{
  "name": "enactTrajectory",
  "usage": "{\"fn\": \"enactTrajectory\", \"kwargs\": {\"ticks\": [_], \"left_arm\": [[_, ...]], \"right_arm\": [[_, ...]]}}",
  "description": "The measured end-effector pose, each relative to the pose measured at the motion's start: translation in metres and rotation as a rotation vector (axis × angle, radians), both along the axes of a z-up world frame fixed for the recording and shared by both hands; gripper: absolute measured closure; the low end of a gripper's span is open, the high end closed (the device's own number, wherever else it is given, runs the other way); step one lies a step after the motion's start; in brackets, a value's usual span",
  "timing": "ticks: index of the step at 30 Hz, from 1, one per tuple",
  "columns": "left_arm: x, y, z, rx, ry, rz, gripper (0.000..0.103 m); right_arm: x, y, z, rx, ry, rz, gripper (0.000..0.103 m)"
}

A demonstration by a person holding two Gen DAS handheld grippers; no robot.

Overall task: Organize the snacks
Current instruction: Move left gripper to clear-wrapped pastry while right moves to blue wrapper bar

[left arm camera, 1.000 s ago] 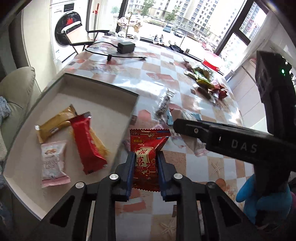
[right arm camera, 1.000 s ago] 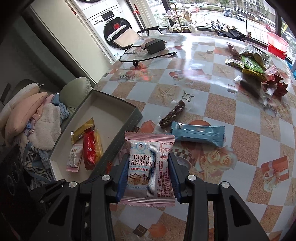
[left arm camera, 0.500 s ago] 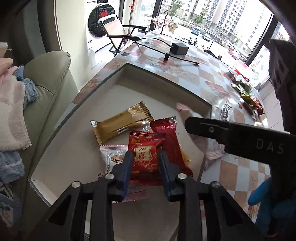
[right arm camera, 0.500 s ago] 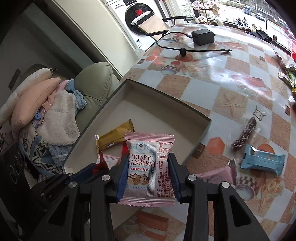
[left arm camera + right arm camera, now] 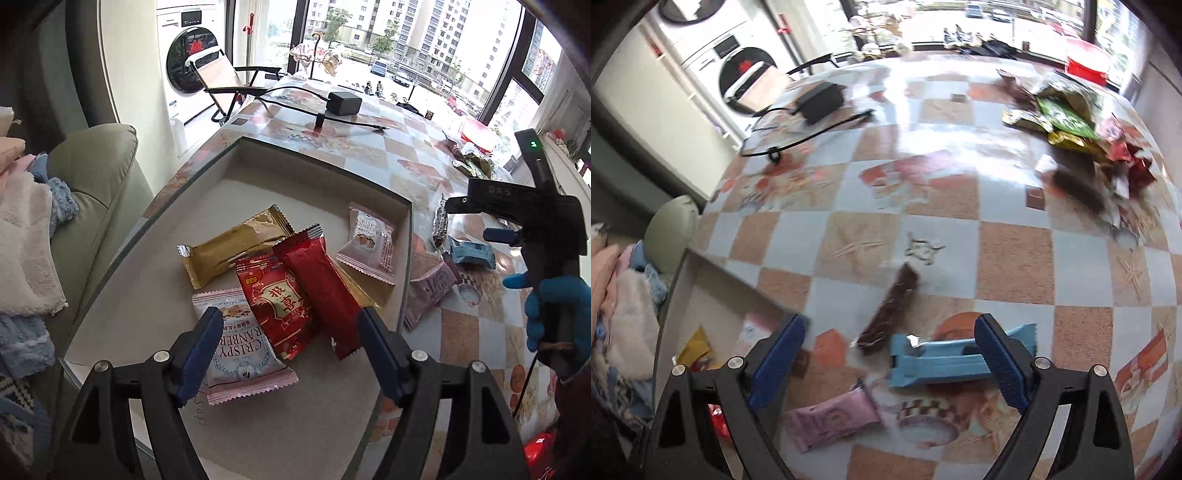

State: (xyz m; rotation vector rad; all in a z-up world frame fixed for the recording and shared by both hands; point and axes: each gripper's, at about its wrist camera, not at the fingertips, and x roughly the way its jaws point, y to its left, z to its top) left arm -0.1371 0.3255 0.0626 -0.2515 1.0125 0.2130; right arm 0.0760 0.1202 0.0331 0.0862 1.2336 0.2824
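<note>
My left gripper (image 5: 290, 339) is open and empty above the grey tray (image 5: 317, 162). In the tray lie a red packet with Chinese print (image 5: 277, 299), a dark red bar (image 5: 321, 284), a gold bar (image 5: 236, 247) and two pink Crispy Cranberry packets (image 5: 240, 350) (image 5: 369, 240). My right gripper (image 5: 888, 349) is open and empty over the table, above a blue bar (image 5: 942, 360), a brown bar (image 5: 892, 310) and a pink packet (image 5: 831, 417). The right gripper also shows in the left wrist view (image 5: 476, 208).
A pile of mixed snacks (image 5: 1071, 122) lies at the table's far right. A black charger with cable (image 5: 820, 101) lies at the far left. A sofa with folded cloths (image 5: 44, 229) stands left of the tray. A red basin (image 5: 1086, 59) sits at the far edge.
Both grippers have opened. The red packet and the Crispy Cranberry packet have dropped into the tray. My right gripper has swung back right over the table snacks.
</note>
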Motion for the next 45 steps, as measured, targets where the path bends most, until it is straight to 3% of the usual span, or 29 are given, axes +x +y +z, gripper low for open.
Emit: {"fn": "enactTrajectory", "kwargs": {"ticks": [4,8,9,10,11,13,15,21,25,29,32,33,34,35,36,37,39,45], "left_arm": [[-0.004,-0.009,0.005,0.022,-0.008,-0.022,0.024],[-0.006,-0.027,0.013,0.062,-0.026,-0.08,0.024],[-0.007,-0.033,0.016,0.074,-0.034,-0.1,0.024],[-0.008,-0.04,0.018,0.087,-0.042,-0.122,0.024],[-0.009,-0.048,0.021,0.097,-0.05,-0.146,0.024],[-0.011,-0.065,0.025,0.109,-0.062,-0.213,0.024],[-0.015,-0.088,0.027,0.112,-0.071,-0.302,0.024],[-0.027,-0.167,0.01,0.164,-0.031,-0.605,0.021],[-0.031,-0.21,-0.016,0.209,0.026,-0.705,0.021],[-0.022,-0.231,-0.031,0.222,0.011,-0.679,0.019],[0.008,-0.236,-0.046,0.335,0.043,-0.55,0.019],[0.021,-0.231,-0.052,0.344,0.067,-0.502,0.018],[0.031,-0.223,-0.052,0.303,0.062,-0.457,0.018],[0.04,-0.215,-0.052,0.263,0.084,-0.413,0.018],[0.046,-0.207,-0.05,0.219,0.101,-0.379,0.018],[0.049,-0.2,-0.045,0.174,0.096,-0.359,0.018],[0.047,-0.192,-0.037,0.14,0.071,-0.339,0.018],[0.024,-0.187,-0.025,0.098,0.087,-0.294,0.017]], "right_arm": [[0.015,-0.002,-0.016,-0.015,0.024,-0.015,0.009],[0.016,0.013,-0.023,-0.061,0.013,0.045,0.011],[0.014,0.018,-0.023,-0.095,-0.003,0.071,0.019],[0.012,0.021,-0.022,-0.128,-0.024,0.093,0.036],[0.009,0.021,-0.021,-0.141,-0.039,0.113,0.043],[0.008,0.013,-0.019,-0.127,-0.031,0.121,0.063],[0.007,-0.002,-0.018,-0.097,-0.014,0.113,0.073],[-0.005,-0.062,-0.016,-0.062,0.005,0.048,0.074],[-0.032,-0.102,-0.014,-0.073,0.003,0.046,0.074],[-0.065,-0.135,-0.014,-0.06,0.016,0.056,0.074],[-0.086,-0.154,-0.013,-0.016,0.031,0.067,0.074],[-0.091,-0.163,-0.011,0.007,0.031,0.054,0.074],[-0.096,-0.171,-0.007,0.026,0.022,0.033,0.073],[-0.1,-0.181,-0.002,0.043,0.006,0.01,0.073],[-0.104,-0.191,0.004,0.067,-0.012,-0.013,0.058],[-0.108,-0.2,0.01,0.086,-0.032,-0.037,0.025],[-0.117,-0.215,0.021,0.072,-0.096,-0.083,0.001],[-0.118,-0.243,0.012,0.007,-0.09,-0.178,0.001]]}}
